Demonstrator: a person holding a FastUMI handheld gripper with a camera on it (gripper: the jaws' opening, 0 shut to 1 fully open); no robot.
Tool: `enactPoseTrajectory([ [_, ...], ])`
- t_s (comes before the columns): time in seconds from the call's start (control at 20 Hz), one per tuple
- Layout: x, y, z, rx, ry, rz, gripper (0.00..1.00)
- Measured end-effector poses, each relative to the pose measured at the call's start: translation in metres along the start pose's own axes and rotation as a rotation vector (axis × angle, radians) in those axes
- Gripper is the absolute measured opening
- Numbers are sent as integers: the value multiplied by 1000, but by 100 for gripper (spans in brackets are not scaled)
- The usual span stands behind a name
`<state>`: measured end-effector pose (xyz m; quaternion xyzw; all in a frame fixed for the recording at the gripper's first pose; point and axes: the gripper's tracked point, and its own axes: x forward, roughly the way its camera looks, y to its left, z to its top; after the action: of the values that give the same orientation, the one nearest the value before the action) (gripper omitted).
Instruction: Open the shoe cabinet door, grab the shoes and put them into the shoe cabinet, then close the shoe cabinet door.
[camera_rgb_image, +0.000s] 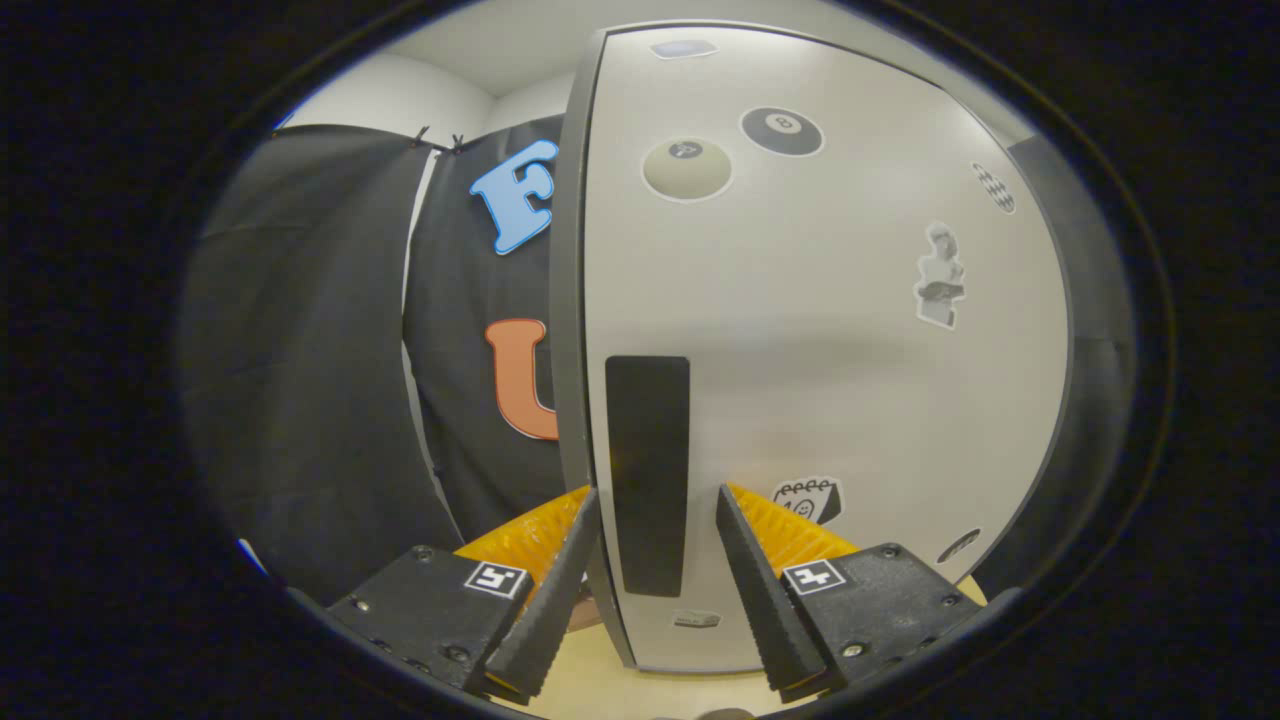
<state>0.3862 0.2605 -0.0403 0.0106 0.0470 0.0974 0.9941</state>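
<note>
Black cloth (300, 350) drapes the booth wall across the left half of the frame, and filling the centre and right is the pale shoe cabinet door (820, 380), dotted with stickers: two billiard balls near the top, a small bust at right, a notepad low down by the fingers. Look at the line-up here: the gripper (657, 520) sits at the bottom centre, its fingers parted, one on either side of the dark vertical handle strip (647, 470) that runs down the door's left edge. That strip stands right in the gap between them, and the left finger reaches outside the door's edge (570, 300) while the right one lies over the door's face. It reads as a straddle on purpose, so a squeeze would pinch handle and edge together and give a pull point. Neither finger looks pressed on it yet, though how close they are is hard to tell. Light floor (640, 685) shows below. No shoes to call out; my judgement is this is the door-handling step.
</note>
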Motion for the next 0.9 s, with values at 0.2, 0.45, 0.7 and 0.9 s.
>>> enactPoseTrajectory([
  [0.2,0,4,-1,-10,9,-23,56],
  [0.45,-2,1,-2,-20,28,4,33],
  [0.7,-26,3,-5,-10,38,86,28],
  [0.9,-76,2,-4,-36,29,126,27],
])
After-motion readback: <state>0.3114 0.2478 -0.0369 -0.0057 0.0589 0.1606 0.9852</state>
